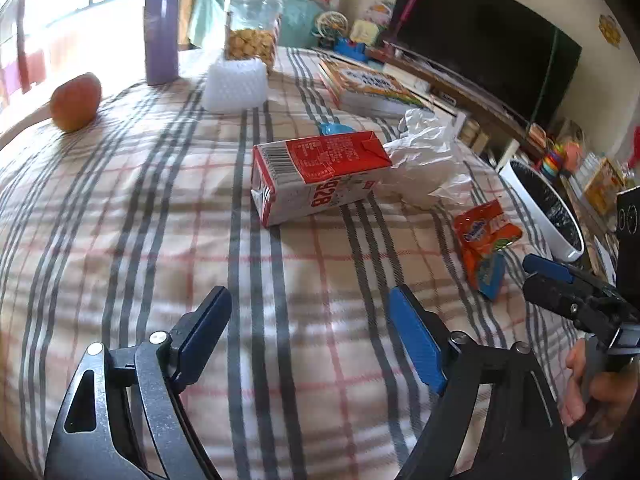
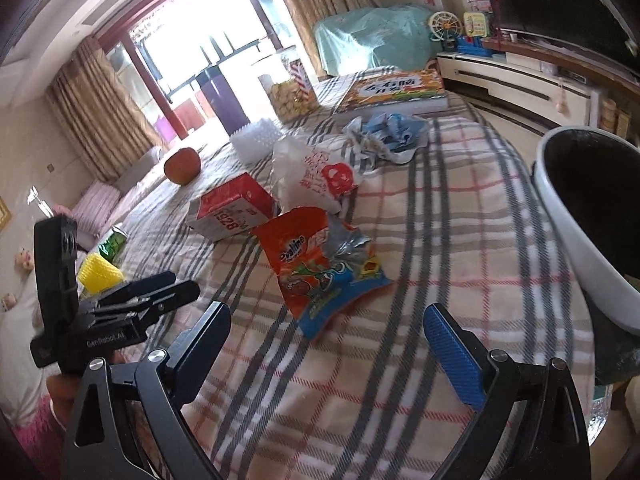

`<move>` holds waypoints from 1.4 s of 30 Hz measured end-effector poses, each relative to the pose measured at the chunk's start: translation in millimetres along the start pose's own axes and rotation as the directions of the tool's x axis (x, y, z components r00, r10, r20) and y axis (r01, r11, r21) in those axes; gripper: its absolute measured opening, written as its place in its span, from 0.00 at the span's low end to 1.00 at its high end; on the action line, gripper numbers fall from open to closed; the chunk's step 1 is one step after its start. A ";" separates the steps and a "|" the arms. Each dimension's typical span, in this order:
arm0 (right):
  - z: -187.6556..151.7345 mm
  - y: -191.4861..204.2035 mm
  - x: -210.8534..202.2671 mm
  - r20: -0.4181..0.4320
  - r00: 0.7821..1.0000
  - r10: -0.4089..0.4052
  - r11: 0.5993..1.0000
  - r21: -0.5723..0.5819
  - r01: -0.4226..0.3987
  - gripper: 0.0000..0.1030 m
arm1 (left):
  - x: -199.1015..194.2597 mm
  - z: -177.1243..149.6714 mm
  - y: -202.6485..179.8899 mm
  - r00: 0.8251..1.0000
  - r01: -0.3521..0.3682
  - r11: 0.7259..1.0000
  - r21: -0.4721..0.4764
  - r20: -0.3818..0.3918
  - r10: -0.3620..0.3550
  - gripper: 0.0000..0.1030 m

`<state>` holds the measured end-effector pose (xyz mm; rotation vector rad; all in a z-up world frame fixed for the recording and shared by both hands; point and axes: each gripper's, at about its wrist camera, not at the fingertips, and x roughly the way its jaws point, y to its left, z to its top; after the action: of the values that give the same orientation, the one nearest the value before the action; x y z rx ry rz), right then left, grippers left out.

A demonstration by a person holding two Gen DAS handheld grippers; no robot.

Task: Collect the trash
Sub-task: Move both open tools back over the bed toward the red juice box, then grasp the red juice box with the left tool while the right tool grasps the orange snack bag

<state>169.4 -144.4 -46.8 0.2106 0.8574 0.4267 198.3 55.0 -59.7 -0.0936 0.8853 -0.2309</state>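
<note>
I have both tools spread with nothing between their fingers: the left tool [image 1: 308, 328] hangs over bare checked cloth short of the milk carton [image 1: 316, 176], and the right tool [image 2: 328, 340] sits just short of the orange snack wrapper [image 2: 320, 264]. The wrapper lies flat on the bench [image 2: 460, 216], torn open at the top — I judge it light, crinkly and slick, so I would pinch a raised edge near the foil tear, not the flat middle. The carton lies on its side, probably empty and light, stiff enough to take across its narrow faces, though it may crush. Beyond it, the white plastic bag [image 2: 312, 176] and the blue crumpled wrapper [image 2: 388, 132] are soft and will bunch. The white bin [image 2: 576, 216] stands just off the bench's right edge; its dark inside shows nothing I can make out. The clear jar [image 1: 250, 28] holds biscuits and stays.
</note>
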 end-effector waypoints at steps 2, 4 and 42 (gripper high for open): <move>2.7 0.5 6.1 -0.017 1.000 -0.001 1.000 -0.006 0.000 0.95 | 5.8 9.6 2.5 1.000 -0.003 1.000 0.022 -0.011 0.004 0.82; 5.1 1.4 11.0 -0.025 1.000 -0.007 1.000 -0.011 0.007 0.95 | 9.6 18.7 4.3 1.000 -0.021 0.998 0.059 -0.003 0.021 0.85; -6.2 -22.0 -21.8 0.035 0.999 -0.006 0.999 0.034 0.005 0.11 | -12.4 -10.2 -57.4 0.997 0.040 0.991 0.130 0.058 -0.048 0.35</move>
<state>158.2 -173.7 -43.5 0.2467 0.8310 0.4026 173.6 2.4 -46.7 0.0003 0.8057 -0.3245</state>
